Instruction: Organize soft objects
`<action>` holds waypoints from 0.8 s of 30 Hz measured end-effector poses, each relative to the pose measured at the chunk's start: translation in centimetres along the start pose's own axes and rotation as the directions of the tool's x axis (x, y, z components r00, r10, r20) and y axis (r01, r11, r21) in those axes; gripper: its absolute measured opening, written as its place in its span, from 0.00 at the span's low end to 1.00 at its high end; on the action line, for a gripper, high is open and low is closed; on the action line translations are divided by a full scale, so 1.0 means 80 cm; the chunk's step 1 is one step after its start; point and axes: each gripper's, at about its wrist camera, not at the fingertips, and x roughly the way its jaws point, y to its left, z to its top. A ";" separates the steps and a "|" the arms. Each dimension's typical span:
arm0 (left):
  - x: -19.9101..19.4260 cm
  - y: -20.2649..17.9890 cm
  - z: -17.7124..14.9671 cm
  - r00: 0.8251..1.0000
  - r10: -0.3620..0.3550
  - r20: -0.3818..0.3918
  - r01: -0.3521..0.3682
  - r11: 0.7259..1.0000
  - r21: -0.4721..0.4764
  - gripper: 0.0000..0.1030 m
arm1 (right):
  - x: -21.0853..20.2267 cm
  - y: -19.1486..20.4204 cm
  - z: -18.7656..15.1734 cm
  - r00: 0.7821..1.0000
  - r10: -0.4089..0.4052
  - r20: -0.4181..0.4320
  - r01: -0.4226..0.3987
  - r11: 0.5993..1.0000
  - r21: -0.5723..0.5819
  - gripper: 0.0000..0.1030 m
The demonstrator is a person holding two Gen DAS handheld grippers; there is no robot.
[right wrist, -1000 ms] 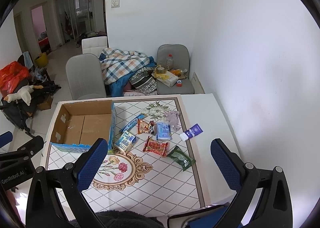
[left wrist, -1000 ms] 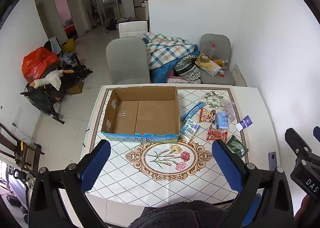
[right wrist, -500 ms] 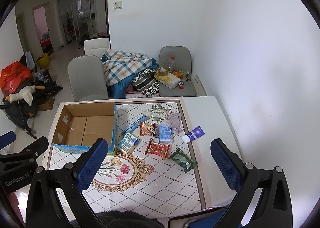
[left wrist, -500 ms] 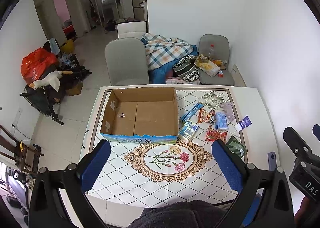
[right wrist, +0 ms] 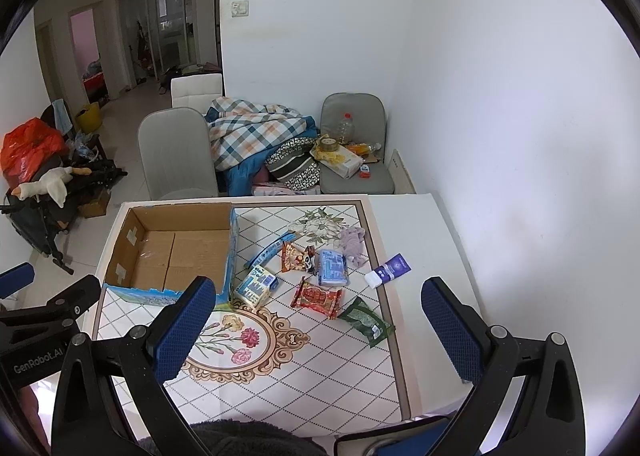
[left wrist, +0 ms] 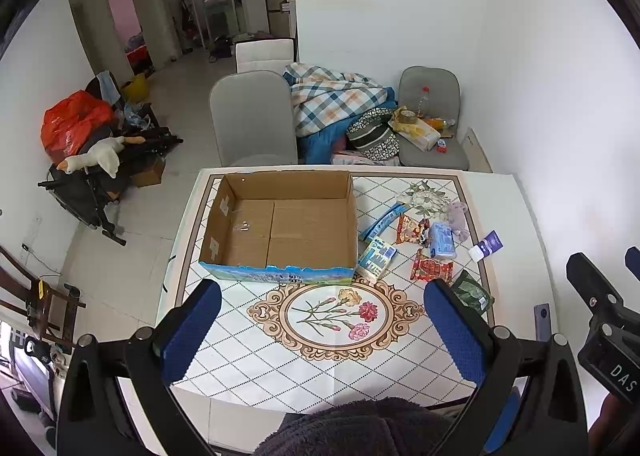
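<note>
A white-walled room with grey chairs and a heaped plaid blanket is seen behind a patterned table that fills the middle of both views. An empty cardboard box is set at centre left of the left wrist frame, and the soft packets are scattered just right of it: a red snack packet, a pale blue tissue pack, a green pouch and a small purple plush. In the right wrist view these lie at mid-frame, directly ahead between the spread jaws, so the right gripper is judged the nearer. Both it and the left gripper are held wide apart and empty, above the near table edge.
</note>
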 end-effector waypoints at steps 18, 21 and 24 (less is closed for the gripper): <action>-0.004 0.008 -0.005 1.000 -0.001 0.013 0.002 1.000 -0.004 1.00 | 0.005 0.004 -0.007 1.000 -0.010 -0.004 0.010 1.000 0.001 1.00; -0.006 0.012 -0.006 1.000 0.001 0.018 -0.001 1.000 -0.005 1.00 | 0.005 0.004 -0.008 1.000 -0.012 -0.004 0.012 1.000 0.000 1.00; -0.006 0.012 -0.006 1.000 -0.002 0.019 0.002 1.000 -0.009 1.00 | 0.003 0.005 -0.009 1.000 -0.012 0.003 0.012 1.000 0.001 1.00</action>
